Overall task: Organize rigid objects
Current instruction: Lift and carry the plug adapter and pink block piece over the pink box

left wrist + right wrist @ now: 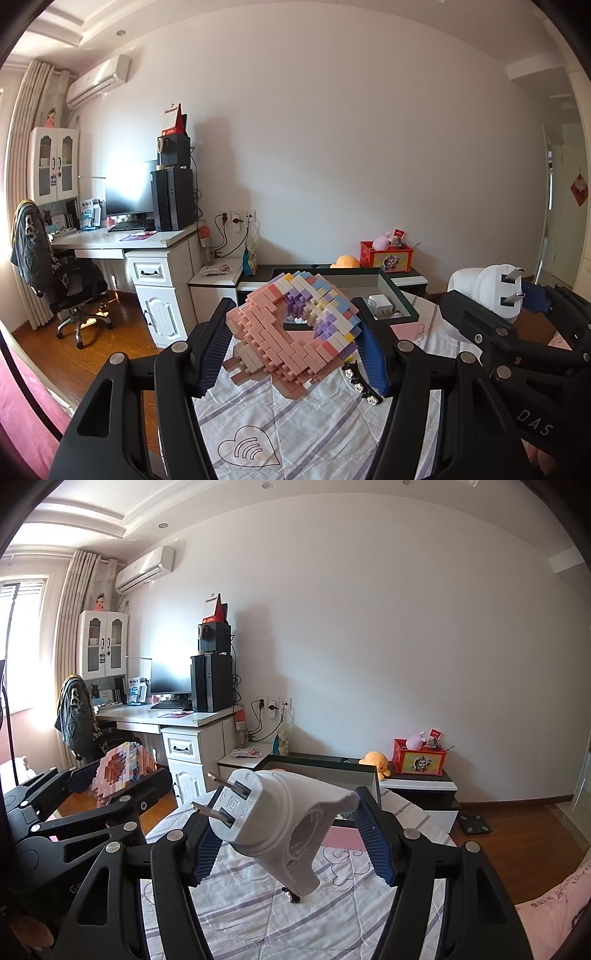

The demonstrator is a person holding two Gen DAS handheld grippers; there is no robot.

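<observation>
Left gripper (295, 328) clamps your block model (295, 325) | right gripper (284, 827) clamps plug (280, 819) | risk: squeeze harder and bricks pop off; tilted plug may slip before box (388, 291).

Hair clip (360, 384) partly behind block model (291, 332), green tray's (391, 291) contents mostly hidden

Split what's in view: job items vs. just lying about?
Job:
- brick model, clamped in left gripper
- white plug adapter, clamped in right gripper
- dark green box, open, small white items inside
- black hair clip on the quilt, probably

Lying about:
- orange plush
- red box
- computer desk
</observation>
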